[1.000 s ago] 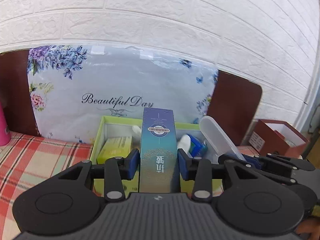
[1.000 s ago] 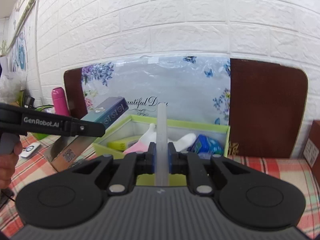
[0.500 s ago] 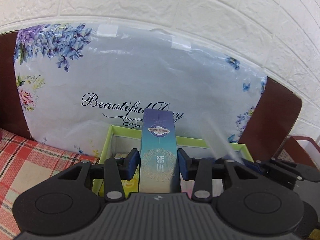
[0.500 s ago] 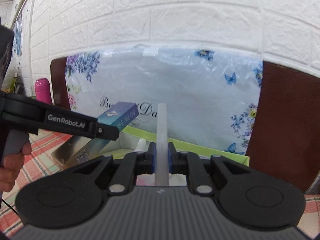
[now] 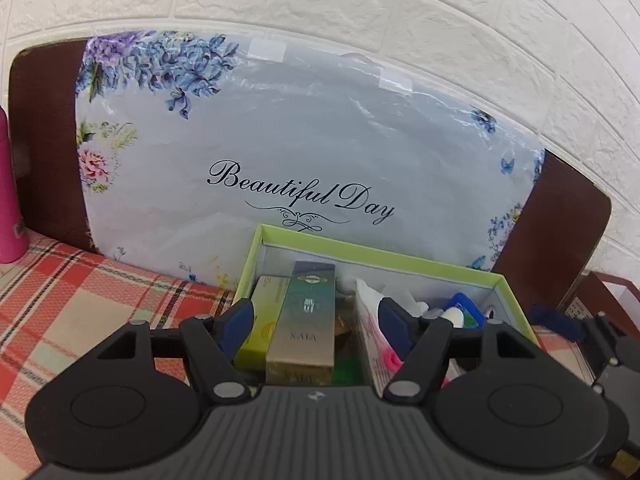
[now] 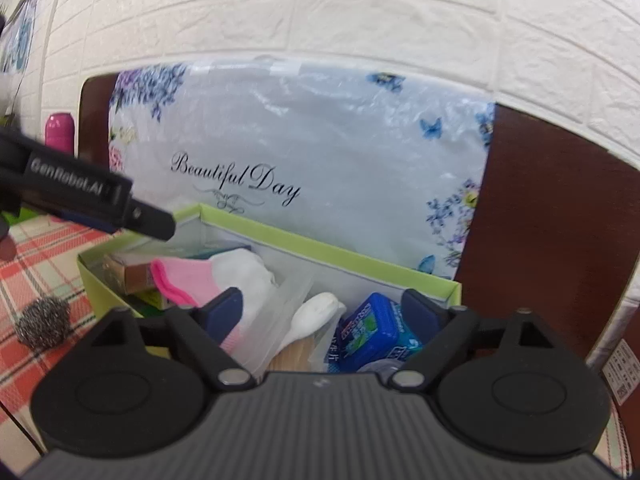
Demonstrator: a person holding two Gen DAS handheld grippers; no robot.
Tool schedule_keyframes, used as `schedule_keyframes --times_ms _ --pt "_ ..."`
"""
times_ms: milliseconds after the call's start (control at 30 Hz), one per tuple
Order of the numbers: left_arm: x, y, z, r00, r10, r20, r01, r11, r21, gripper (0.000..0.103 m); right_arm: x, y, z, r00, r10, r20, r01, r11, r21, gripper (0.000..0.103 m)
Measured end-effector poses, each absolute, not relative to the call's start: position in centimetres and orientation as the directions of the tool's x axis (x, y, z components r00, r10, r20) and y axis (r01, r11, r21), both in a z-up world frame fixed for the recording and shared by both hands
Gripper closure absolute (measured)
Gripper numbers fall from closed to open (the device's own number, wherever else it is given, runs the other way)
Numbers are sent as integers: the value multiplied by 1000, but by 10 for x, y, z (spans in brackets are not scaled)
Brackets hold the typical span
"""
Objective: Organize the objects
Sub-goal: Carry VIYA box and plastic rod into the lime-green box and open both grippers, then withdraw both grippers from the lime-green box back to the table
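Left wrist view: left gripper (image 5: 314,318) hangs over a green box (image 5: 400,254) on a checked cloth (image 5: 80,300). Its jaws are opening, and the blue pads stand clear on both sides of a teal carton (image 5: 306,320), so nothing is gripped. The carton lies inside the box, resting against a yellow carton (image 5: 260,320) on its left. On the right sits a pink and white sock (image 5: 376,336) and, further right, a blue pack (image 5: 466,310). The teal carton reads "XAIA" near its lower end; smaller marks above are too blurred to read. Behind the box leans a floral panel (image 5: 300,140) with the script "Beautiful Day". A pink bottle (image 5: 8,200) stands at the far left edge.

Right wrist view: right gripper (image 6: 322,310) is also over the box, jaws opening, with nothing pressed between the pads. Below them a clear plastic piece (image 6: 280,312) lies loose in the box, beside a white spoon-like item (image 6: 316,312) and the blue pack, whose print is unreadable here. The left gripper's side crosses the upper left and reads "GenRobot.AI". A steel scourer (image 6: 42,320) sits on the cloth outside the box, just left of it.

Judging by this, most items are already boxed and both grippers are letting go; the scourer looks like what is left to put away.
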State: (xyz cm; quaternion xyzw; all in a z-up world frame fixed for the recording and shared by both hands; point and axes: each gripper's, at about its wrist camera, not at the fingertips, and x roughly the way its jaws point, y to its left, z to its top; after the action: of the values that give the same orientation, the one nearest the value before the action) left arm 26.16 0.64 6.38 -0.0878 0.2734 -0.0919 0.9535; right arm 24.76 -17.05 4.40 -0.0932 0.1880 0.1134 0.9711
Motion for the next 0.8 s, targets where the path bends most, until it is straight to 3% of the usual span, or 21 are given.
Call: schedule_keyframes --times_ms 33,100,200,567,800 --pt "256 5 67 833 -215 -510 124 970 -207 30 243 -172 49 908 180 -378 -245 961 -131 2" --pt "240 2 71 842 -175 -511 101 980 -168 28 230 -175 59 918 175 -356 -229 967 -115 0" --pt "218 -2 73 849 -123 -513 69 990 -124 24 212 -181 67 919 180 -350 -221 972 -82 0" --pt "159 -9 68 833 -84 -547 44 995 -86 23 141 -190 64 904 161 -396 -199 979 -55 0" --pt "131 -4 51 811 -132 -570 70 989 -130 23 103 -200 51 893 145 -426 -161 987 -3 0"
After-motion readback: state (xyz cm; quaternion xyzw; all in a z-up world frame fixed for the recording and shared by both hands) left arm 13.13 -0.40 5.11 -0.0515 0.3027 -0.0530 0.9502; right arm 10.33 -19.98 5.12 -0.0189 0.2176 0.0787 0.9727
